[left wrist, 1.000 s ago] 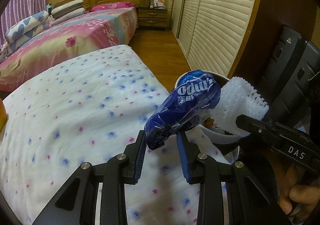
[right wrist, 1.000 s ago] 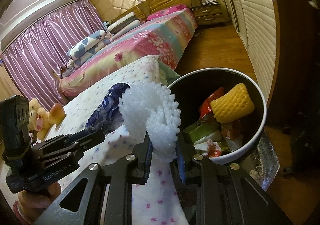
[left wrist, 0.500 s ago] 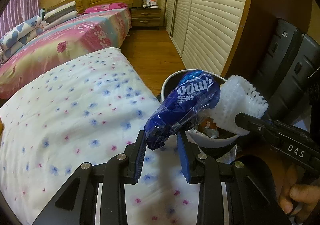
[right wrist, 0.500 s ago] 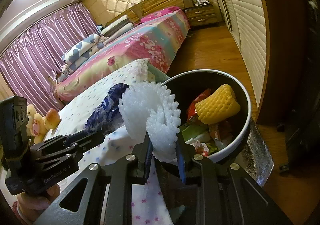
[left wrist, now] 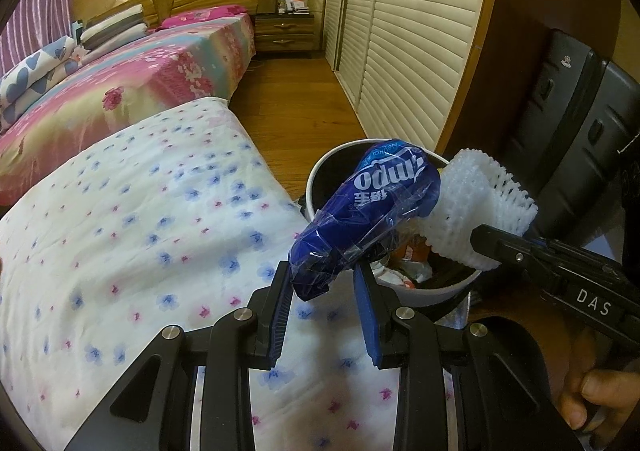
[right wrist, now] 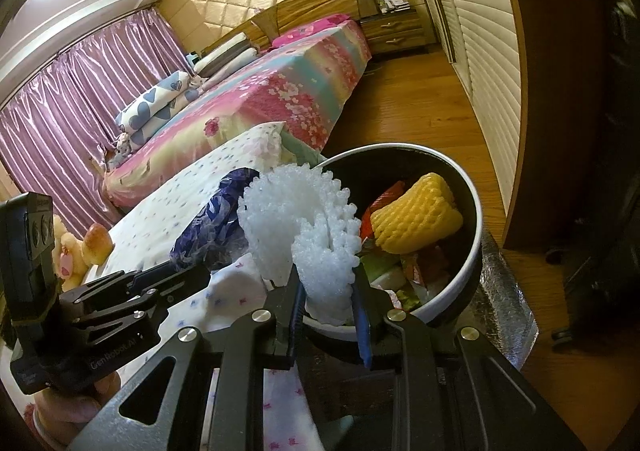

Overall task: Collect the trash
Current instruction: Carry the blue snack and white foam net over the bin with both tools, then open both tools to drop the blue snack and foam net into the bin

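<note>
**Both grippers clamped on trash over the bin**

At far left of the right wrist view, a hand [right wrist: 68, 407] holds the left gripper [right wrist: 192, 273], with a soft toy [right wrist: 86, 247] behind it on the quilt [right wrist: 168, 207]. That gripper grasps a blue wrapper [right wrist: 218, 219], crumpled, which sticks up just beside the white foam.

In the left wrist view the quilt [left wrist: 120, 235] fills the left side, and a pink bed [left wrist: 120, 91] lies beyond it. The left gripper [left wrist: 324, 291] has its pads pressed on the lower end of the wrapper [left wrist: 368, 211]; the upper end reaches over the near rim of the bin [left wrist: 320, 179], which stands on the floor just beside the quilt's edge.

Rightward, the right gripper [right wrist: 328, 299] is clenched on a piece of white foam net [right wrist: 312, 235], folded and upright between its pads. The foam hangs over the near rim of the bin [right wrist: 476, 211]. Inside the bin lie a yellow foam net [right wrist: 416, 219], a red wrapper [right wrist: 386, 199] and other scraps too jumbled to name.

In the left wrist view the foam [left wrist: 468, 203] shows to the right of the wrapper, touching it, pinched by the right gripper [left wrist: 480, 239], which a hand [left wrist: 600, 395] holds at bottom right. A dark suitcase [left wrist: 568, 123] stands at far right, against the slatted wardrobe [left wrist: 412, 31].
</note>
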Available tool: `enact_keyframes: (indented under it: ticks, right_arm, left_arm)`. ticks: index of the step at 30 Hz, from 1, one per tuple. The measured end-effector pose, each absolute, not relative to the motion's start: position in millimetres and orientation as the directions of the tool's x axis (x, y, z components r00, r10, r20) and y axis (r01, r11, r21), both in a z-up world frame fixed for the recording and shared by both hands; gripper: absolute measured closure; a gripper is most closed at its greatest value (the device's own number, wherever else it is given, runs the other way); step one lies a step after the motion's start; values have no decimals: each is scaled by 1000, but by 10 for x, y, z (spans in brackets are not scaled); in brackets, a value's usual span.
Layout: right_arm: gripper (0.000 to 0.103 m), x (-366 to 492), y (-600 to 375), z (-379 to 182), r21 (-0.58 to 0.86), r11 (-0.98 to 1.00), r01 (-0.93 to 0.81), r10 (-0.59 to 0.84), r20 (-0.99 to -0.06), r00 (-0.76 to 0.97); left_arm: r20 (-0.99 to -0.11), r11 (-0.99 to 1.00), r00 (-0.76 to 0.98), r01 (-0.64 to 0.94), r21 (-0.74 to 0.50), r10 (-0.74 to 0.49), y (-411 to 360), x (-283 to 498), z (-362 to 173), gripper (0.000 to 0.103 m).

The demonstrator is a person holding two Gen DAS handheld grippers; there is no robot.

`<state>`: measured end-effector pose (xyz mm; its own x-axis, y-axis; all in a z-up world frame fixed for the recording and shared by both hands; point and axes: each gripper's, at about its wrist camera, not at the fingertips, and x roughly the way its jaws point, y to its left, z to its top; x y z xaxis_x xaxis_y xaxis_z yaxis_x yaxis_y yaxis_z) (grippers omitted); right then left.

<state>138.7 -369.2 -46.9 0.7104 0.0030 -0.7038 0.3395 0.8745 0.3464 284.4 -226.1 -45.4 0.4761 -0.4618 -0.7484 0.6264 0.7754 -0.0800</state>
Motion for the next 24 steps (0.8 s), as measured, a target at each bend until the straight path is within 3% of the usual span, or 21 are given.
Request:
enact_keyframes:
  ticks: [24]
  right_arm:
    - [81,1453,-3834,-493,333,871,361,-18,-713,700]
  left_arm:
    - [-760,763,467,644,-59,-453,-2535,2993,-485,73]
